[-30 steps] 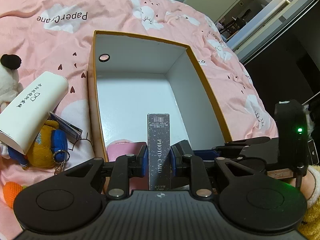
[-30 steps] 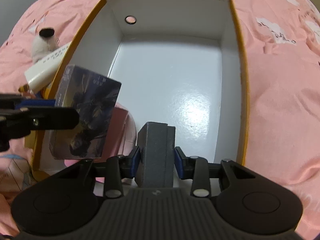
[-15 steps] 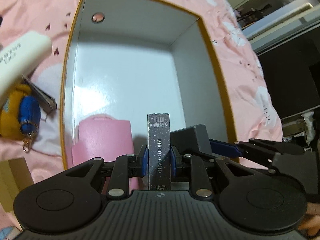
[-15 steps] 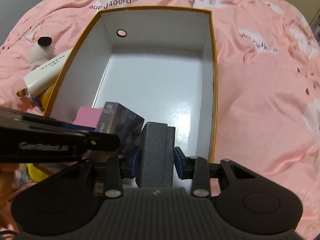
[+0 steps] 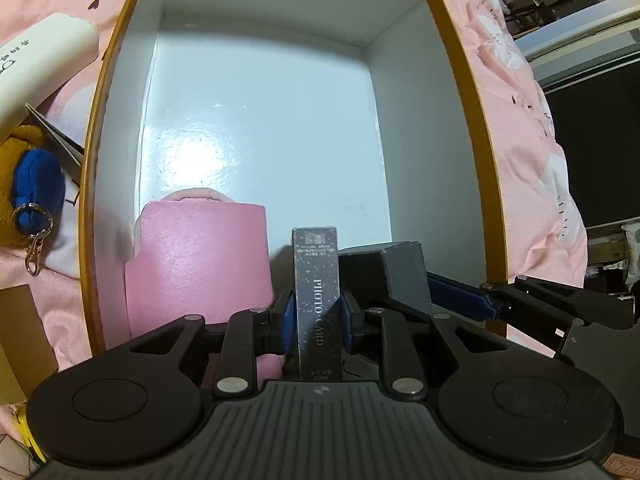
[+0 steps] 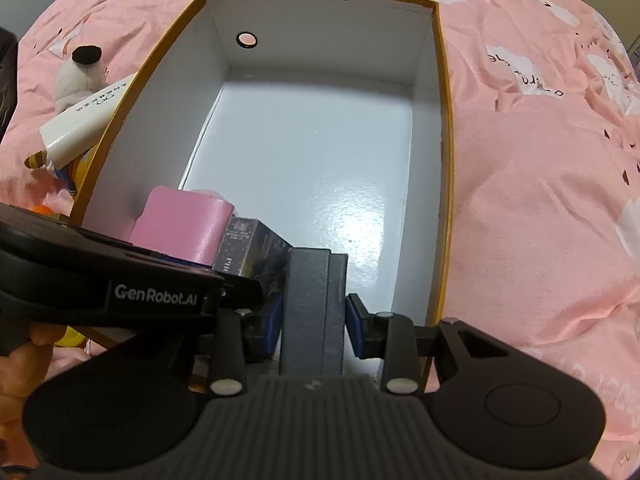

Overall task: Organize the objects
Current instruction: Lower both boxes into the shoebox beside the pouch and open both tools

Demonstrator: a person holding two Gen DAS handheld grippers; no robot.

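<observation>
My left gripper clamps the dark speckled photo-card box, now lower inside the orange-rimmed white cardboard box; my right gripper grips the grey block, frame centre.

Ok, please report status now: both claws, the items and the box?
Left claw shut on photo card box. Right claw shut on grey box. Both low inside orange-rimmed box, beside pink case. Nothing blocking.

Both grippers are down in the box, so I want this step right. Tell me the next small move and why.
Probably open the left gripper: its dark PHOTO CARD box stands upright at the near end of the orange-rimmed white box, between the pink case and the grey box in the right gripper.
</observation>
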